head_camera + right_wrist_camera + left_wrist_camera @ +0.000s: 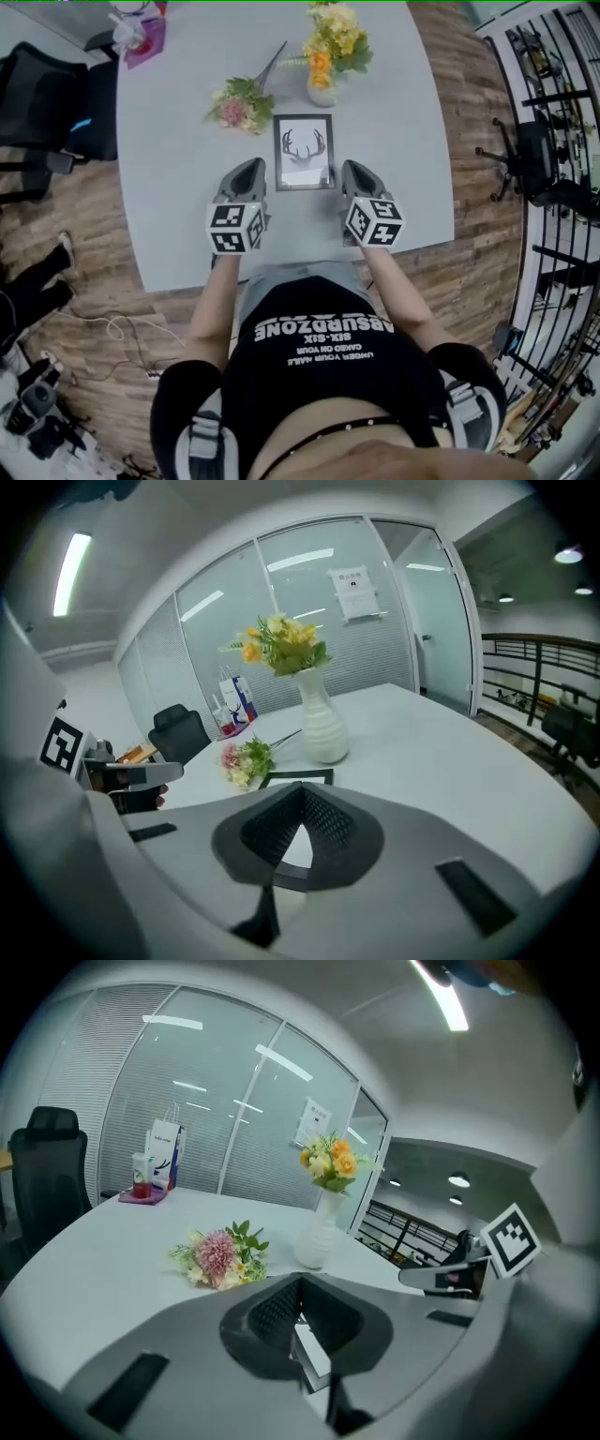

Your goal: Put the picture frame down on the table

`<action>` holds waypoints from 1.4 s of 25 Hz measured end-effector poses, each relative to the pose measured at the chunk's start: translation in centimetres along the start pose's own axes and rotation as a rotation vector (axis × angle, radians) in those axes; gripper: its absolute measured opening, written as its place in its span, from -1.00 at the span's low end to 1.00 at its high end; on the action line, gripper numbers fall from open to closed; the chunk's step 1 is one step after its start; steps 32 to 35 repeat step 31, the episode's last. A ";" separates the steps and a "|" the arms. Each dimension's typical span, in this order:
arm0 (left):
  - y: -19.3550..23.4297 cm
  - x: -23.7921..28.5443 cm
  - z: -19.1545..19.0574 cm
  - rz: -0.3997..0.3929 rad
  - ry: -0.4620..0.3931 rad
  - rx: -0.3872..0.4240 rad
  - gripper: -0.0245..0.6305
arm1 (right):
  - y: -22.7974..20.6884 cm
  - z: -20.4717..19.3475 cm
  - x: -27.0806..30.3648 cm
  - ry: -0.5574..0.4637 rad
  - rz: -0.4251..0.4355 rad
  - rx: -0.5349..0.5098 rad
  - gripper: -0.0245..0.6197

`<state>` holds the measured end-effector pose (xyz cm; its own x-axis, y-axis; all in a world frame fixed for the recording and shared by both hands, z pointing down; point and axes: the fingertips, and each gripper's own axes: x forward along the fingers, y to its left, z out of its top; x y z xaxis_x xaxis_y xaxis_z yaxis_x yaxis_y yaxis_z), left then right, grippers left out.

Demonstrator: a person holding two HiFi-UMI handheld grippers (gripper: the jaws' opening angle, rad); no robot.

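Note:
The picture frame, black-edged with an antler print, lies flat on the grey table ahead of me. My left gripper sits just left of the frame's near corner and my right gripper just right of the other near corner. In the left gripper view the jaws meet at their tips, and a strip of the frame shows below them. The right gripper's jaws also meet, with the frame's far edge beyond. Neither gripper holds anything.
A white vase of yellow and orange flowers stands just beyond the frame. A loose pink bouquet lies to its left. A pink tray with a small bag is at the far left corner. A black chair stands left of the table.

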<state>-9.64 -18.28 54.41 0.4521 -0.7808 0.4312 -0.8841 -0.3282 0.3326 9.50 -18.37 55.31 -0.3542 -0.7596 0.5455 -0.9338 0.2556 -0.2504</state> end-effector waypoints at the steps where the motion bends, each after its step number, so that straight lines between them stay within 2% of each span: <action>1: -0.1 -0.8 0.3 -0.004 -0.012 -0.004 -0.88 | 0.4 0.2 -0.6 -0.012 0.003 0.003 -0.87; 6: -1.2 -4.2 1.6 -0.015 -0.060 -0.063 -0.88 | 2.7 1.0 -3.4 -0.035 0.027 -0.029 -0.88; 14: -4.0 -7.2 2.6 -0.022 -0.106 0.009 -0.88 | 5.4 2.3 -6.6 -0.092 0.089 -0.119 -0.88; 19: -5.2 -7.9 2.4 -0.027 -0.088 -0.001 -0.88 | 5.7 2.7 -8.1 -0.114 0.089 -0.153 -0.88; 35: -7.2 -6.6 2.1 -0.075 -0.046 -0.063 -0.88 | 4.2 2.6 -9.0 -0.124 0.081 -0.146 -0.88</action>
